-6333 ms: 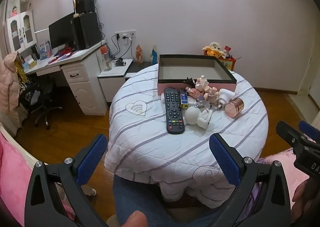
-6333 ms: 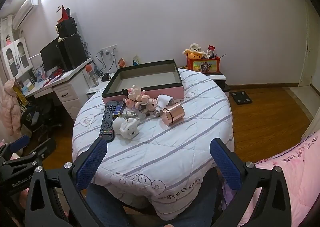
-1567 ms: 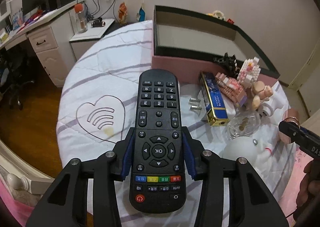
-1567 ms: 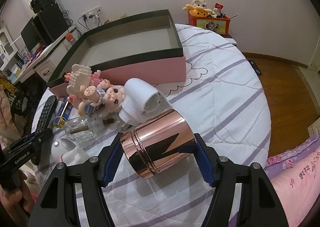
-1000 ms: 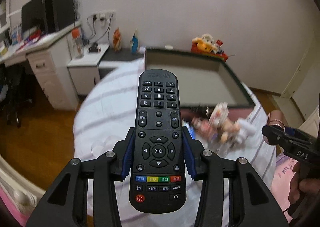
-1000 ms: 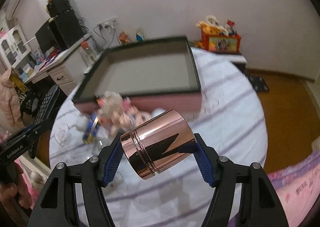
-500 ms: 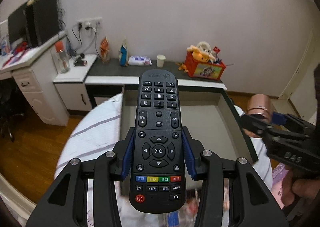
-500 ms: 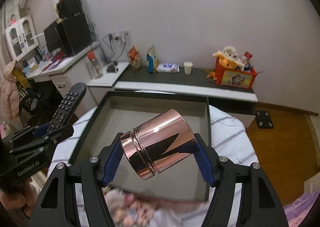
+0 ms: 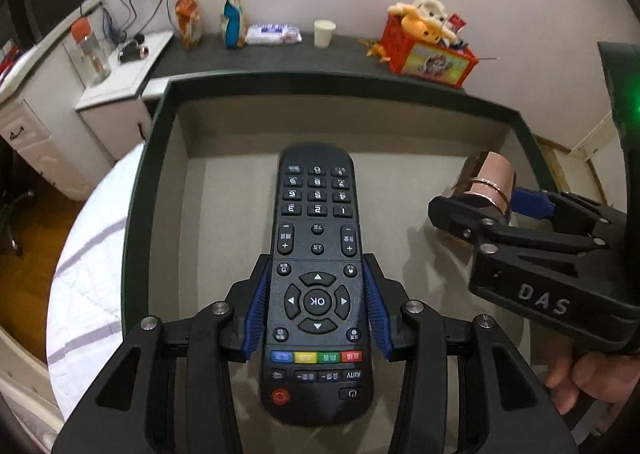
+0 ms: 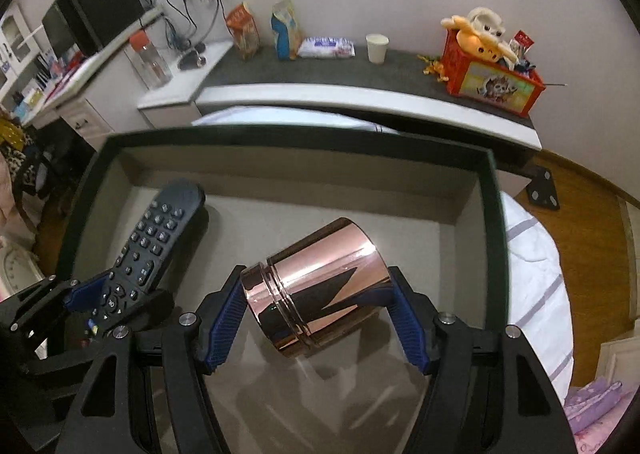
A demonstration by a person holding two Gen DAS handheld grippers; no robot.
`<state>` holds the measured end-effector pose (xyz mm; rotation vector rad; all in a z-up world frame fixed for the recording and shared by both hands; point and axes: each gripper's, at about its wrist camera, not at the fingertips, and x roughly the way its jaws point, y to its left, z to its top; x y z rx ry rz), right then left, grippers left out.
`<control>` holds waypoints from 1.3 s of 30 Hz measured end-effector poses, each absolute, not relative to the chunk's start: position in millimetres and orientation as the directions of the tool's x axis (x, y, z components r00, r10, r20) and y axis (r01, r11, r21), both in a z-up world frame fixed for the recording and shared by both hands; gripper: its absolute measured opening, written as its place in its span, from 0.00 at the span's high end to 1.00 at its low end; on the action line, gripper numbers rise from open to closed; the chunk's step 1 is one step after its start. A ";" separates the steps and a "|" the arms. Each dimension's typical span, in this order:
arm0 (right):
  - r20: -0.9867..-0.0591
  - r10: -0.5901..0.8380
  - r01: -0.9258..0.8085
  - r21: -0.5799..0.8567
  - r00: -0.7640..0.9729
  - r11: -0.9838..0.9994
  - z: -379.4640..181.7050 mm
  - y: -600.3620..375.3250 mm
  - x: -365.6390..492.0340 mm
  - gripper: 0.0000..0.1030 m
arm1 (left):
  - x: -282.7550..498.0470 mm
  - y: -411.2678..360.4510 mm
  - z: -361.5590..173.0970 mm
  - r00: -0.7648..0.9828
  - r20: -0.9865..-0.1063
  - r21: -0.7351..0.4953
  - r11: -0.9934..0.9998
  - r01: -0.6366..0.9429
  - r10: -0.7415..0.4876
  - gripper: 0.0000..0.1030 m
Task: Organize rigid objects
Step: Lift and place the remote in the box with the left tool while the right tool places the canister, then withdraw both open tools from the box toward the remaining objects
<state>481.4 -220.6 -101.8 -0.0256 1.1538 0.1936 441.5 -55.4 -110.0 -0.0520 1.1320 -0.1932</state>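
Note:
My left gripper [image 9: 316, 314] is shut on a black remote control [image 9: 318, 246] and holds it low inside the open box [image 9: 160, 142], over its grey floor. My right gripper [image 10: 320, 314] is shut on a rose-gold metal jar [image 10: 316, 286], also inside the box [image 10: 490, 214], to the right of the remote. The jar [image 9: 486, 184] and right gripper [image 9: 496, 214] show at the right of the left wrist view; the remote [image 10: 156, 234] and left gripper [image 10: 96, 298] show at the left of the right wrist view.
The box has dark green rims and stands on a round table with a striped white cloth [image 9: 88, 246]. Behind it a dark shelf [image 10: 320, 66] carries snack bags, a paper cup and a red toy crate [image 10: 492, 78]. A desk stands far left.
Both grippers have moved forward and down from above the table into the box, still holding the remote and the jar. The toys on the table have left view.

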 end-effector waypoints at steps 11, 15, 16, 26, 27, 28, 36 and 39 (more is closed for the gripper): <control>-0.883 0.126 -0.138 0.070 0.453 0.988 -75.3 -221.0 460.0 0.00 | 410.7 -34.5 -66.2 0.509 -0.849 -0.108 0.990 0.093 -0.140 0.00; -0.832 0.214 -0.131 0.171 0.512 0.977 -43.7 -232.9 429.9 0.00 | 376.2 -19.0 -33.7 0.601 -0.794 -0.077 0.996 0.053 -0.094 0.00; -0.822 0.219 -0.129 0.177 0.526 0.976 -37.1 -234.7 420.2 0.00 | 369.8 -14.7 -28.2 0.610 -0.786 -0.087 0.995 0.051 -0.101 0.00; -0.717 0.242 -0.139 0.200 0.654 0.970 12.9 -244.5 309.2 0.00 | 276.7 -7.8 17.5 0.692 -0.714 -0.076 0.995 0.072 -0.104 0.00; -0.708 0.237 -0.138 0.196 0.666 0.971 16.5 -245.2 297.1 0.00 | 270.9 -8.4 21.8 0.698 -0.708 -0.074 0.994 0.074 -0.105 0.00; -0.700 0.231 -0.134 0.191 0.676 0.972 19.4 -245.7 288.6 0.00 | 261.7 -9.5 25.3 0.707 -0.700 -0.068 0.995 0.076 -0.102 0.00; -0.670 0.158 -0.100 0.124 0.725 0.987 26.1 -248.3 216.5 0.00 | 191.4 -17.5 42.5 0.786 -0.617 0.019 0.999 0.044 -0.023 0.00; -0.679 0.128 -0.073 0.109 0.723 0.991 18.2 -251.7 194.3 0.00 | 175.9 -17.3 31.1 0.763 -0.645 0.014 0.999 0.046 -0.026 0.00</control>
